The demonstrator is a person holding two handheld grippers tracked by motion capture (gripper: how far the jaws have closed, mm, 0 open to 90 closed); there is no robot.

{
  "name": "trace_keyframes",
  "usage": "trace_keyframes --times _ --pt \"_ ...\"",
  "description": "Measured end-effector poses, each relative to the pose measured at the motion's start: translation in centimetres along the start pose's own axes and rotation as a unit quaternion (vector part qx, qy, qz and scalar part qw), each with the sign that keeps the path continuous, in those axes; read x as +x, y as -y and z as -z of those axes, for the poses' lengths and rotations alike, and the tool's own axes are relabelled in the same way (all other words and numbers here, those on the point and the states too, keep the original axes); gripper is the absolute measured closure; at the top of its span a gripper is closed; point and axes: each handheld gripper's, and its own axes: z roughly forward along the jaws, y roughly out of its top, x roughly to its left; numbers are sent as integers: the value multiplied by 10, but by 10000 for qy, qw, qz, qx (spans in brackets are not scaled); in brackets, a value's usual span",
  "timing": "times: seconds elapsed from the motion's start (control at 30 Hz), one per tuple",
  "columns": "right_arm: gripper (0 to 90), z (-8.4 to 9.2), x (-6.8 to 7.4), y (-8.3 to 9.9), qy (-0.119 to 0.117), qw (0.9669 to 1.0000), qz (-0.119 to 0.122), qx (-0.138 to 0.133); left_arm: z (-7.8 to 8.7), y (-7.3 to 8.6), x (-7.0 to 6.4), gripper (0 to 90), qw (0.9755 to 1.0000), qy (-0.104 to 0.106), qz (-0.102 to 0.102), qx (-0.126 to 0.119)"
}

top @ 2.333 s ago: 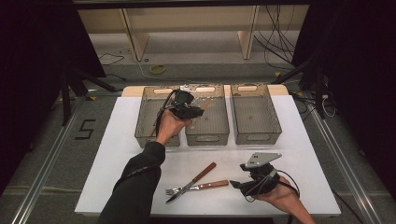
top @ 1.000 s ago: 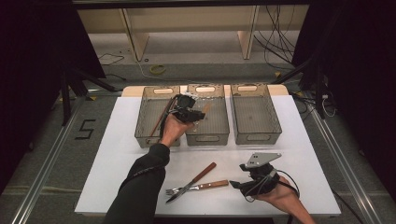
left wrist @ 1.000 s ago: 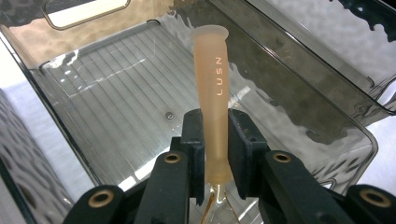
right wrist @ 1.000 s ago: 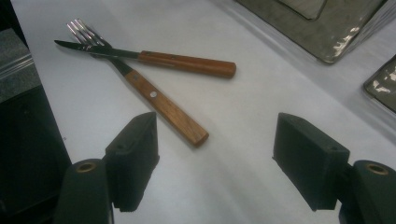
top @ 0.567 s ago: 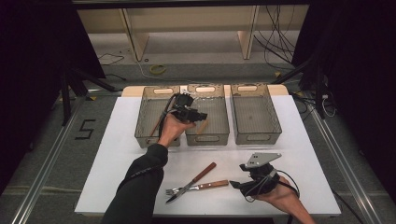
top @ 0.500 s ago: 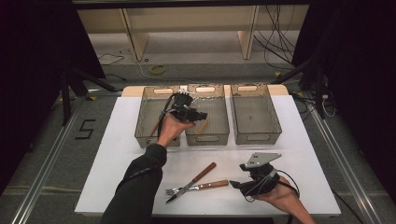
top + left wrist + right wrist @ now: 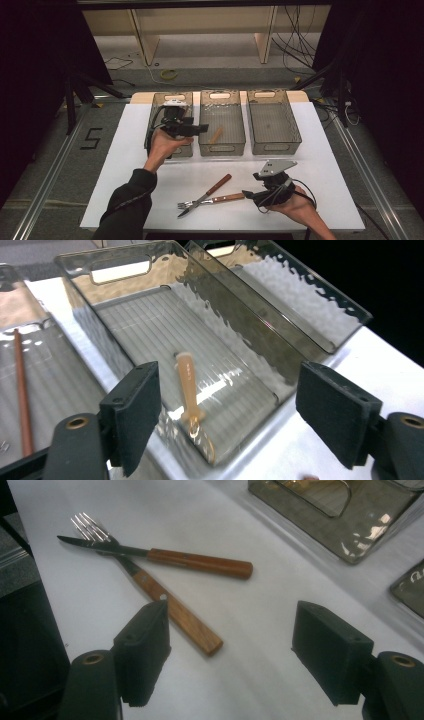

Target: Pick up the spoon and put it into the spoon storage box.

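High view: left hand-held gripper (image 7: 200,129) is held over the seam btw. the left bin (image 7: 152,116) and the middle bin (image 7: 221,148), pointing to the picture's right. Vs. the frame half a sec ago, it has pulled back toward the person and a bit left, away from the middle bin's interior. Its jaws have just been opening; nothing btw. them now. A wooden-handled utensil (image 7: 216,134) lies inside the middle bin, near its left wall, tilted. Right bin (image 7: 273,144) sits just beside the middle one. On the white surface (image 7: 120,165) in front of the bins, a fork (image 7: 202,198) and a knife (image 7: 214,200) lie crossed, same place as in earlier frames. Right hand-held gripper (image 7: 247,194) rests low at the knife's handle end, unmoved vs. earlier frames.

Left gripper view: both pads spread wide, released, nothing held. The utensil (image 7: 190,392) lies on the ribbed floor of the middle bin (image 7: 240,330), seen btw. the pads but well below them. A reddish wooden handle (image 7: 21,395) lies in the bin to the picture's left. Third bin (image 7: 320,300) behind.

Right gripper view: jaws wide apart, released, empty. Fork (image 7: 150,587) and knife (image 7: 165,557) lie crossed on the surface (image 7: 250,630), knife on top; the fork's handle end is just ahead of the left pad, not touching. A bin corner (image 7: 350,525) at top right.
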Motion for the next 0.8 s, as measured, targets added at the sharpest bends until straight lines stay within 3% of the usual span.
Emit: trace_keyframes --times 0.27,0.63,0.8 --pt "335 -17 -1 -17 -33 10000 40 -25 34 42 3 228 9994 38 31 -345" --pt "426 -36 -6 -33 -33 10000 -23 -64 45 79 -4 224 9991 13 -126 -408" --pt "490 -46 -15 -35 6 9998 -195 -7 50 97 -8 222 9988 32 -172 -468"
